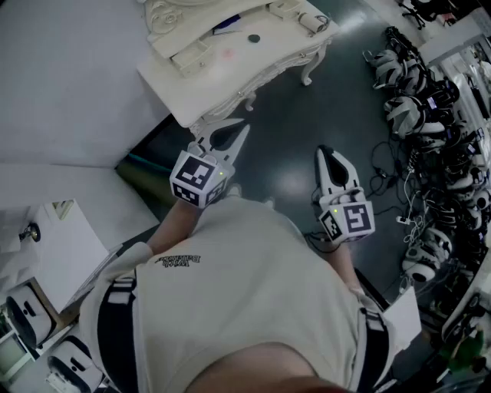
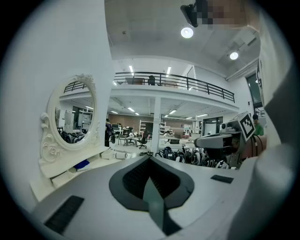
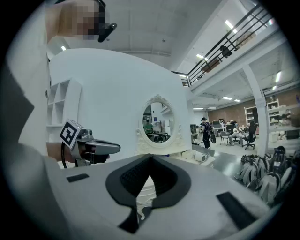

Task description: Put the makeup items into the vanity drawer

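One white ornate vanity (image 1: 207,84) stands against a white partition (image 1: 69,77) on the dark, glossy floor (image 1: 284,130) of a large hall. It carries one oval mirror (image 2: 72,115). Three small items lie on its top: a dark round one (image 1: 253,37) mid-top, a blue one (image 1: 226,25) by the back edge, and a white cylinder (image 1: 311,21) at the right end. Headsets (image 1: 399,107), too many to count, line the floor on the right. Short of the front edge, the left gripper (image 1: 242,130) and the right gripper (image 1: 324,152) both have their jaws pressed together, empty.

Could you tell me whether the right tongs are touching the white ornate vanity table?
Apart. The head view shows dark floor between the right tongs and the white ornate vanity table.
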Available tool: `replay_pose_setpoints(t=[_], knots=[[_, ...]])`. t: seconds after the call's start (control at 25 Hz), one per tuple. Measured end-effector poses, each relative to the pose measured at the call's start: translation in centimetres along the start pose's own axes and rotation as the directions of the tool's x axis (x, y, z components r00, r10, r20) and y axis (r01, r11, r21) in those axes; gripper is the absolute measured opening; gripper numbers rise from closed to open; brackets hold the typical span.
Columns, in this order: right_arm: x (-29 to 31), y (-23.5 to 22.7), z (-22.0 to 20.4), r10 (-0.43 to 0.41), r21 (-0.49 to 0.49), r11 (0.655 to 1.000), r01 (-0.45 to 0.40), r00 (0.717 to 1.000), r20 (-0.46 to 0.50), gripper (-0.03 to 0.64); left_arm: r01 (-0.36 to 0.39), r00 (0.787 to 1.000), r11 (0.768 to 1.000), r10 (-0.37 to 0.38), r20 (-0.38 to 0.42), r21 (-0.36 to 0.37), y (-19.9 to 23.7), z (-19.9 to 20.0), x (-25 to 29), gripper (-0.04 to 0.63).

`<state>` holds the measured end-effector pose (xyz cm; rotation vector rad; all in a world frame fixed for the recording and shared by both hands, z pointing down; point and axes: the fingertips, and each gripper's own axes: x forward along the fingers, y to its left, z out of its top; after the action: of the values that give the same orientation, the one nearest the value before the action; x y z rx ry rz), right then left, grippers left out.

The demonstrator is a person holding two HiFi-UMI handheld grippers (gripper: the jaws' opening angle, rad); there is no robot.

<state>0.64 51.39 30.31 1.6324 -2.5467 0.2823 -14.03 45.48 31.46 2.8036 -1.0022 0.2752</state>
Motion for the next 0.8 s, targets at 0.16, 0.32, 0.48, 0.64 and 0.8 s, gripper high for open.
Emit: replay_pose_setpoints(t=[0.16, 0.32, 0.48, 0.64, 0.8], knots=[[0.4, -0.7, 0.1, -0.003, -0.002, 1.000, 0.003, 1.000, 0.005, 0.002, 0.006, 1.000, 1.000, -0.006, 0.010, 0.028, 0.1, 0.5, 0.7, 0.012], [0.7, -1.1, 0.3, 0.000, -0.003, 1.000, 0.000, 1.000, 0.012, 0.002, 0.005, 1.000, 1.000, -0.005, 0.013, 0.022, 0.1, 0.7, 1.1, 0.012], [0.8, -1.4, 0.1, 0.000, 0.008, 1.000, 0.000, 1.000, 0.019, 0.003, 0.005, 1.000, 1.000, -0.005, 0.012, 0.023, 0.1, 0.6, 1.4, 0.012], [0.3, -1.9, 0.1, -0.003, 0.024, 1.000, 0.002, 1.000, 0.026, 0.003, 0.008, 1.000, 1.000, -0.008, 0.011, 0.018, -0.6, 0.5, 1.6, 0.012], [0.0, -2.5, -0.1, -0.005, 0.031, 1.000, 0.004, 1.000, 0.030, 0.003, 0.008, 1.000, 1.000, -0.008, 0.009, 0.024, -1.2, 0.3, 2.1, 0.012]])
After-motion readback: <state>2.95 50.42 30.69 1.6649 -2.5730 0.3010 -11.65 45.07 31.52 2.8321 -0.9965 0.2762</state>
